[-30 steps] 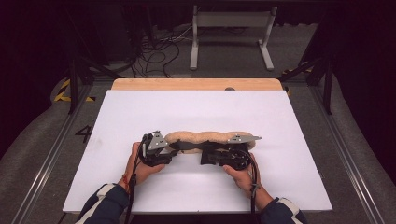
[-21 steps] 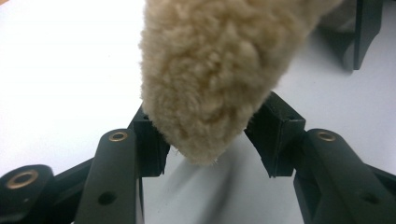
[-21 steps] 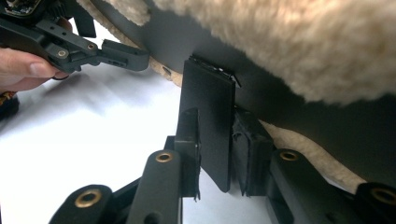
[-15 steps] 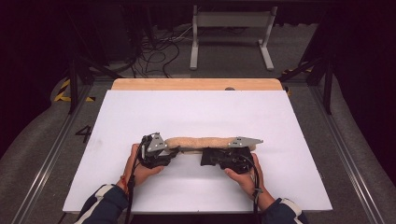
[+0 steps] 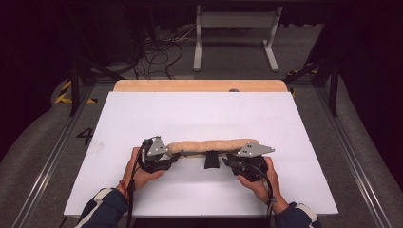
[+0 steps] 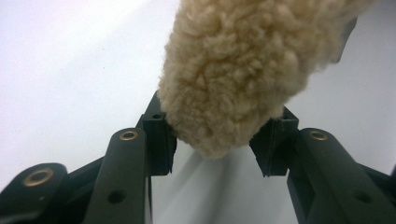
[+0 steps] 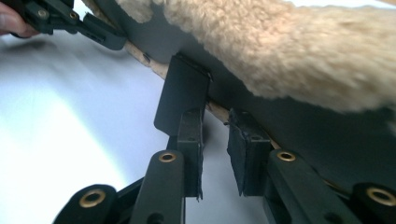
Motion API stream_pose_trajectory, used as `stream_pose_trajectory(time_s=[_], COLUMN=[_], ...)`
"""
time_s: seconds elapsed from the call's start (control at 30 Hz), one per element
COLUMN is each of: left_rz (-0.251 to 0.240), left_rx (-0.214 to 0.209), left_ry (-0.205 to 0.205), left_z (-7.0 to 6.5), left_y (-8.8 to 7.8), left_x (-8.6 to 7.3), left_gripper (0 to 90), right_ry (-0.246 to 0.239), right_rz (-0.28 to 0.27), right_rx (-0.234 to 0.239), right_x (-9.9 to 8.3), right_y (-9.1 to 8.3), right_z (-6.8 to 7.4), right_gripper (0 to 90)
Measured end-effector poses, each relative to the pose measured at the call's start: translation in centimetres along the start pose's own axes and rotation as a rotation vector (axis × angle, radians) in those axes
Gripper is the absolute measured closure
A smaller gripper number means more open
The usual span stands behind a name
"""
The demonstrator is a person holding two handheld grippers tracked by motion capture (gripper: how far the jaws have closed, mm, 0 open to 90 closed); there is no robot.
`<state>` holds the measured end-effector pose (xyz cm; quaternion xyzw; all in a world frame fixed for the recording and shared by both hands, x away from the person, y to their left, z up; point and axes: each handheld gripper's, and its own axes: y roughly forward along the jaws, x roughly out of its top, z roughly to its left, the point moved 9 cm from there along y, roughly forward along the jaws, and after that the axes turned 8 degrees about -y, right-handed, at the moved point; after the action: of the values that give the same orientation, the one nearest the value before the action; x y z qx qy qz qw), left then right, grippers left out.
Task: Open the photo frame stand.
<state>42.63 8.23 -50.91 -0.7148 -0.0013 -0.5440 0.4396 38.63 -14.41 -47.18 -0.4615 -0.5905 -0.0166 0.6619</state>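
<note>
- Left gripper point(image 5: 172, 158): at the left end of the fleece pad point(image 5: 214, 146); the left gripper view has the fluffy end point(image 6: 243, 60) between both jaws, pile touching each one. The jaws have just been closing on it, so I read this as pinching the pad end.
- Fleece pad: long tan tube lying across the white bench point(image 5: 190, 114), near the front edge, stretched straight between the two grippers.
- Black flap point(image 5: 211, 160): hangs off the pad's near edge about mid-length, looks like a fastening tab.
- Right gripper point(image 5: 227, 162): at the pad's near edge, just right of the flap. In the right gripper view the jaws stand slightly apart with only bench showing in the gap, and the flap point(image 7: 182, 93) sits at one jaw's tip. Nothing pinched.
- Step, my guess: pad is steadied at the left end while the right gripper lines up on the flap, to open or close it.
- Next move needs: right jaws moved around the flap edge, then squeezed; left grip kept firm so the pad doesn't roll.
- Writing: "4" painted on the floor point(image 5: 85, 136) left of the bench; no brand or label readable on the pad.
</note>
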Motion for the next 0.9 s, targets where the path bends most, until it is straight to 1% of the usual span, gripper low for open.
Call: stream_pose_trajectory(time_s=[0.17,0.3,0.43,0.5,0.53,0.57,0.6,0.77,0.8,0.9], left_rz=[0.001,-0.001,-0.009,-0.011,-0.014,-0.014,-0.014,-0.022,-0.025,-0.030], left_rx=[-0.005,-0.009,-0.015,-0.014,-0.014,-0.012,-0.012,0.008,0.008,0.011], left_ry=[0.002,-0.003,0.003,0.005,0.005,0.006,0.006,0.015,0.011,0.021], left_z=[0.1,0.1,0.3,0.4,0.4,0.5,0.5,0.8,0.8,0.8], left_y=[-0.2,-0.3,-0.6,-0.9,-1.1,-1.2,-1.2,-2.0,-2.1,-2.6], left_x=[0.0,-0.1,-0.1,-0.1,-0.1,-0.2,-0.2,-0.2,-0.2,-0.2], left_gripper=[56.8,56.9,56.9,56.9,56.9,56.7,56.3,55.0,54.6,53.5], right_ry=[-0.019,-0.023,-0.010,0.012,0.032,0.047,0.051,0.042,0.040,0.037], right_rz=[0.013,0.020,0.023,0.017,0.008,0.007,0.010,0.021,0.021,0.024], right_rx=[-0.018,-0.028,-0.044,-0.036,-0.027,-0.025,-0.031,-0.053,-0.058,-0.068], right_x=[-0.8,-1.4,-2.1,-2.5,-2.6,-2.8,-2.9,-3.3,-3.3,-3.3], right_y=[-1.0,-1.5,-2.3,-2.6,-2.7,-2.8,-2.9,-3.2,-3.3,-3.4], right_z=[-0.5,-0.9,-1.4,-1.7,-1.8,-2.0,-2.2,-2.5,-2.6,-2.8], right_gripper=[75.4,75.5,74.9,73.9,73.8,73.8,73.8,74.5,74.6,75.8])
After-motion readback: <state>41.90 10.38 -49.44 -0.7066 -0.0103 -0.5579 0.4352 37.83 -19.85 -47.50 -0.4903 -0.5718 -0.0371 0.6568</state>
